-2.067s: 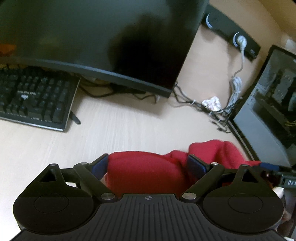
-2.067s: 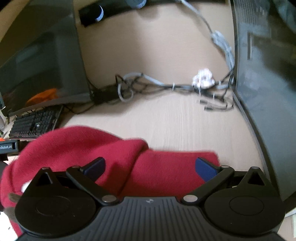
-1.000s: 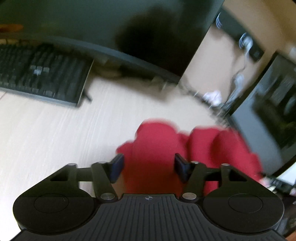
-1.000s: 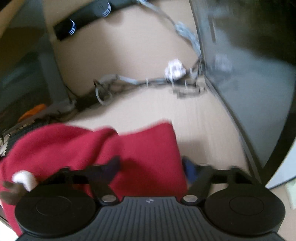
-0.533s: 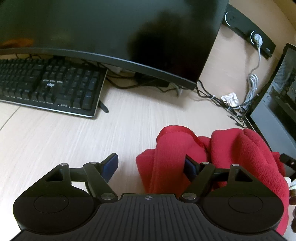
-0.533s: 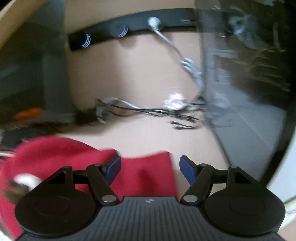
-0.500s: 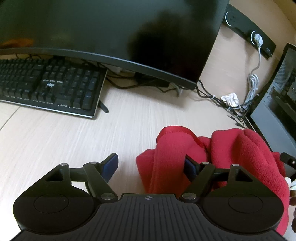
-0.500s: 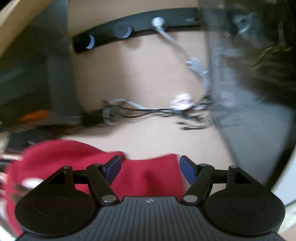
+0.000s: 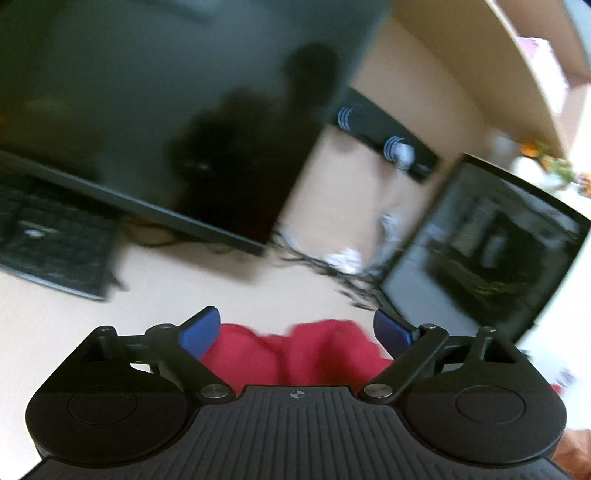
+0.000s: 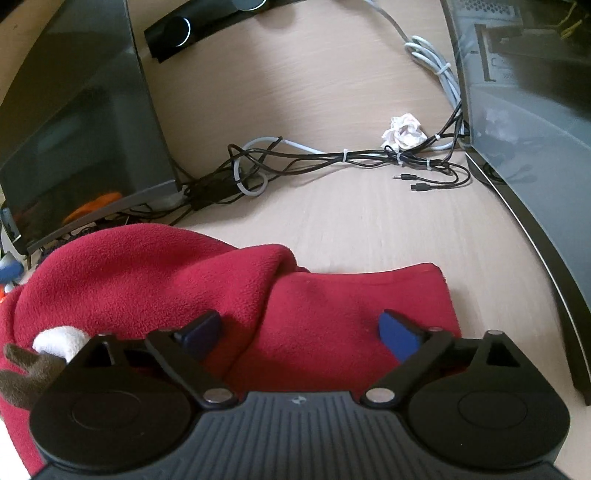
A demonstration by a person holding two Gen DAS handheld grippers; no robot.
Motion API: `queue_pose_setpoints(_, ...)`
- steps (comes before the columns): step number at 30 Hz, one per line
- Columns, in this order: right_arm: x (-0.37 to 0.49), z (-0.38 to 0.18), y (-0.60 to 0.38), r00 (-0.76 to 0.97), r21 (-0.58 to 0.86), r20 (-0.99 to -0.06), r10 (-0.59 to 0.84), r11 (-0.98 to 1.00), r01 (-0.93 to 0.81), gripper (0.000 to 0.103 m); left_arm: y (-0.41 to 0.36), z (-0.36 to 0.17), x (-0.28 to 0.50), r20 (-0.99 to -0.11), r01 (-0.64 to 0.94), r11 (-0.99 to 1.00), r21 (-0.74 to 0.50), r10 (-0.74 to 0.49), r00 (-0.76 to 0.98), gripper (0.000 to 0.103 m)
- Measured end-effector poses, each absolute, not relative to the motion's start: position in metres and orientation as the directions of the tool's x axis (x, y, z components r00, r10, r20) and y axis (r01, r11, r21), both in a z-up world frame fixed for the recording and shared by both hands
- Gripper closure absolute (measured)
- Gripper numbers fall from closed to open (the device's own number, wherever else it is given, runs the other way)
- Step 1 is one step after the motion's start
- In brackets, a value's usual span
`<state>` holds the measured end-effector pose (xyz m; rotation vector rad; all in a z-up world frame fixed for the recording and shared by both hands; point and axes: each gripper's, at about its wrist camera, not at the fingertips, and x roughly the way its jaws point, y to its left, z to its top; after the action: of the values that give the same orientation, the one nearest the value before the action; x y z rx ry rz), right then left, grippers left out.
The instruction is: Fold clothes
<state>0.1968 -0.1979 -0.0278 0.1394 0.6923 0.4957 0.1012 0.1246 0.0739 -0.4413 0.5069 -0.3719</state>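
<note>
This is a computer desk in a home or office workspace. Ahead and to the left of the grippers stands a large dark monitor (image 9: 155, 110) with a black keyboard (image 9: 51, 251) below it, all on a pale wood-grain desk (image 10: 369, 221). To the right rises a glass-sided computer case (image 10: 524, 110), with tangled cables (image 10: 332, 158) and a black power strip (image 10: 192, 26) straight ahead.

Both wrist views close over red fleece (image 10: 155, 280), facing monitor (image 9: 147, 92)
</note>
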Motion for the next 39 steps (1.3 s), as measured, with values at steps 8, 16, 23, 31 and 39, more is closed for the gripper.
queue_pose_setpoints(8,0.195,-0.031,-0.200,0.664,0.303,-0.568,0.486,0.874,-0.381,0.006,0.126,-0.004,0.155,-0.503,0.032,0.798,-0.601,-0.409,0.761,0.009)
queue_pose_setpoints(16,0.166,-0.031,-0.189,0.737,0.311,-0.555,0.385,0.918,-0.245,0.005,0.114,-0.009,0.173,-0.487,0.182,0.861,-0.476,-0.430,0.760,0.008)
queue_pose_setpoints(23,0.121,-0.025,-0.161,0.788,0.291,-0.586,0.191,0.957,-0.016,0.004,0.114,-0.004,0.203,-0.472,0.282,0.868,-0.409,-0.466,0.749,0.009)
queue_pose_setpoints(31,0.101,-0.004,-0.165,0.721,0.286,-0.590,0.364,0.929,-0.235,0.000,0.179,0.047,0.150,-0.410,0.091,0.799,-0.595,-0.399,0.820,0.008)
queue_pose_setpoints(39,0.155,0.051,-0.183,0.611,0.168,-0.529,0.589,0.779,-0.605,0.000,0.115,0.039,0.050,-0.549,-0.072,0.772,-0.631,-0.379,0.745,0.008)
